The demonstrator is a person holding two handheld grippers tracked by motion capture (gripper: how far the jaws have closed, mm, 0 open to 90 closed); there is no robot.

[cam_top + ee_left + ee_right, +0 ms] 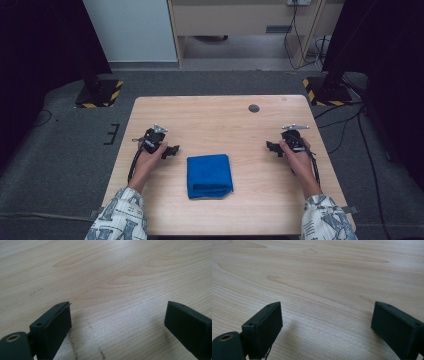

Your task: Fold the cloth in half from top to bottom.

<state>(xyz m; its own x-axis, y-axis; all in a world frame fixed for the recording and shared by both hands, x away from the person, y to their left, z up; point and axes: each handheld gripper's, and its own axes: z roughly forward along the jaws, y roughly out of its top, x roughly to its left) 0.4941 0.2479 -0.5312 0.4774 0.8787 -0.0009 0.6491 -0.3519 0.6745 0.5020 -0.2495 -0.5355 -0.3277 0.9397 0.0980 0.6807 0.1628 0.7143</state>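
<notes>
Towel lies folded between your two wide-open tools, just right of the left tool and farther from the right tool.

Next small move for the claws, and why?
Probably bring the left claw in toward the near left edge of the folded blue cloth. Both claws are open and hold nothing; the right claw sits farther from the cloth, which lies untouched between them on the table.
</notes>
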